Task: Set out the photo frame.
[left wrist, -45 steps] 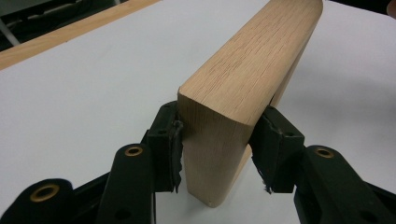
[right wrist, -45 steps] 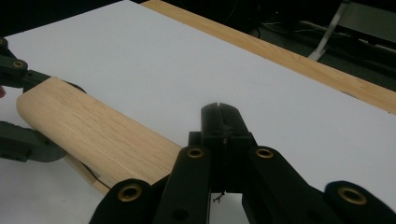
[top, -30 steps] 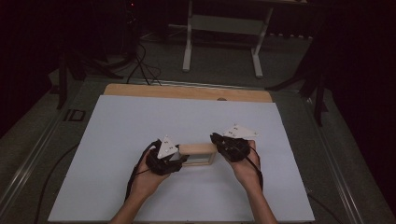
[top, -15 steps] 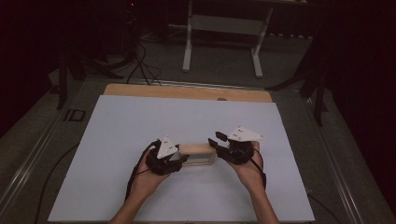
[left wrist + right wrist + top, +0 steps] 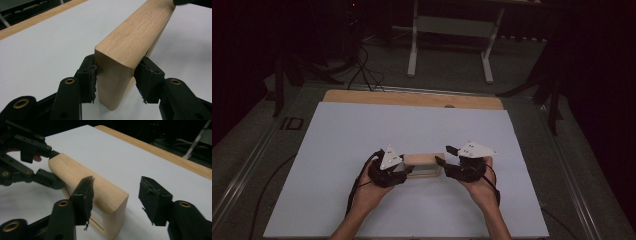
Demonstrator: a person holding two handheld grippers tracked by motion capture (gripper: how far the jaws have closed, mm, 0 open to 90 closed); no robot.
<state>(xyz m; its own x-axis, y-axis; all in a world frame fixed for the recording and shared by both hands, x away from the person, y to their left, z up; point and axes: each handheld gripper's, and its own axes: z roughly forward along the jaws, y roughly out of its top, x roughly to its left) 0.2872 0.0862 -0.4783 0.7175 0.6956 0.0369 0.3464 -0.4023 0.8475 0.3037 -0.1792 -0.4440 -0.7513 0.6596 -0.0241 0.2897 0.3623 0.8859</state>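
overall: dim room, light falls from above onto the white table top; far floor and surroundings near black
high view: low contrast, soft, slightly grainy; hands and grippers read dark
shadows: soft, short, under the wooden block
glare: none, table evenly lit
gripper views: block grain sharp, near jaws slightly soft, far background blurred

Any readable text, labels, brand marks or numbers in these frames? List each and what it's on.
No readable text.
Grey plate on the left gripper: small dark dots, too small to read.
Grey plate on the right gripper: the same, unreadable.
Dark rectangular mark on the floor beside the table: an outline, no legible characters.
Wooden frame: bare grain, no print or stamp on the faces that show.
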